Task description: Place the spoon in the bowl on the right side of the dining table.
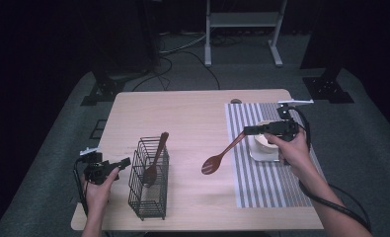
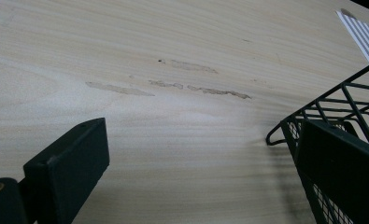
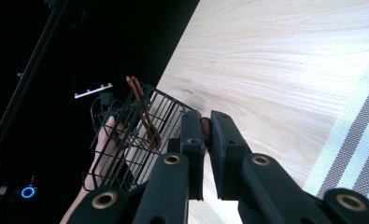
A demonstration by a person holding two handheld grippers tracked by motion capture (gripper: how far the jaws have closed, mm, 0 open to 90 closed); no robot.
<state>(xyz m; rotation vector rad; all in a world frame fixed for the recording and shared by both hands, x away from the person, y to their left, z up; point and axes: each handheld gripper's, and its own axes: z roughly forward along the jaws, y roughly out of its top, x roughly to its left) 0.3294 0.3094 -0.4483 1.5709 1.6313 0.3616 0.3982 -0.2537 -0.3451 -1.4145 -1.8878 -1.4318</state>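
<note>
I am holding my left claw (image 1: 125,162) spread wide just beside the black wire-mesh caddy (image 1: 148,190), near the front edge of the pale wood-grain worktop (image 1: 192,113). One glossy brown wooden spoon (image 1: 155,160) is already standing in that caddy. My right claw (image 1: 247,131) is pinching the slim handle of a second reddish-brown spoon (image 1: 221,154), its oval bowl hanging over the bare worktop; carrying it across and dropping it in is what I judge remains. Farther back, a grey-and-white striped woven mat (image 1: 261,182) is lying under a white bowl (image 1: 261,145).
</note>
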